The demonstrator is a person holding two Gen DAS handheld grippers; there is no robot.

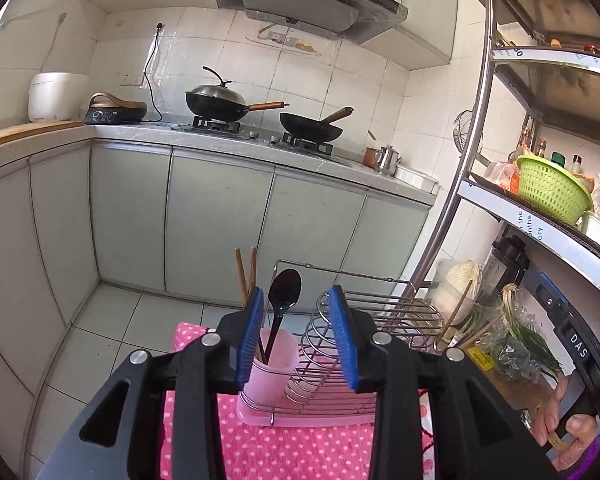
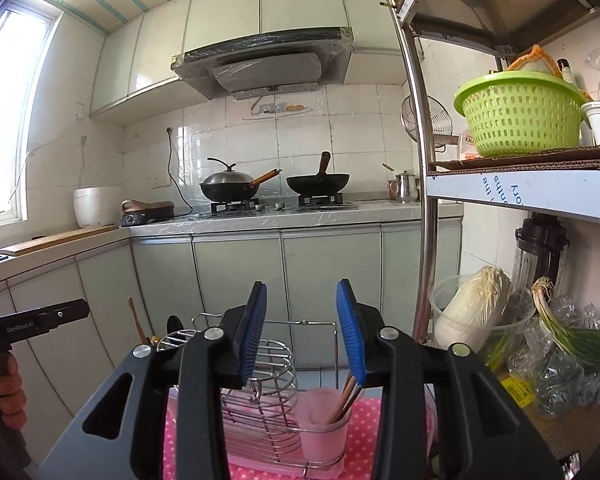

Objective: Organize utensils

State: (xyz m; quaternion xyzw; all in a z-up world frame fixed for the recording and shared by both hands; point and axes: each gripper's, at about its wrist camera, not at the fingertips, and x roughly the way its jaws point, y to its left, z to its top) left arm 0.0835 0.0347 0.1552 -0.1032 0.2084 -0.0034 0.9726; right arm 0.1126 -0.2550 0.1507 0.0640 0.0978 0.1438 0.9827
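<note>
Left gripper stands with jaws apart, nothing between the blue pads – empty. Just ahead of it and slightly below sits a pink cup at the near-left end of a wire dish rack; a black spoon stands in the cup bowl-up, with wooden chopsticks poking up beside it, partly hidden behind the left pad. Rack rests on a pink tray, tray on a pink polka-dot cloth, all directly under and ahead of the jaws. Right of the gripper, on the shelf level, green onions and a cabbage in a clear container; a hand shows at the lower right edge. Right gripper also has jaws parted to a moderate gap, nothing held. Below and just ahead of its right pad is a second pink cup at the rack's right end with chopsticks leaning in it – their tops pass behind the right pad, whether touching cannot be told. Far left of this gripper the other black handle is visible, gripped by a hand. Green basket on the shelf up and to the right; stove with two woks well ahead.
</note>
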